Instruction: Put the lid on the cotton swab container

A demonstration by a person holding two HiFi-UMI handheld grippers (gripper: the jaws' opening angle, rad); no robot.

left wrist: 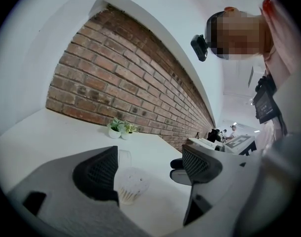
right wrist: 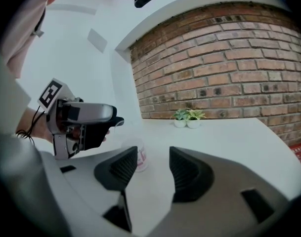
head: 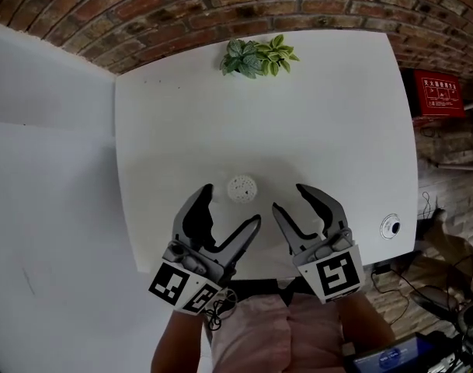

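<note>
The cotton swab container (head: 241, 187) is a small round tub standing near the table's front edge, and its white swab tips show from above. My left gripper (head: 231, 205) is open just left of and below it. My right gripper (head: 289, 197) is open just to its right. Neither touches the tub. In the left gripper view the container (left wrist: 131, 185) sits by the left jaw of my left gripper (left wrist: 150, 169). A clear piece (left wrist: 124, 157) rises behind the container, and I cannot tell if it is the lid. The right gripper view shows the container (right wrist: 141, 158) beyond my right gripper (right wrist: 152, 164).
The white table (head: 182, 130) carries a small potted plant (head: 258, 56) at its far edge, against the brick wall. A round white fitting (head: 390, 225) sits near the table's right front corner. A red sign (head: 438, 93) hangs off to the right.
</note>
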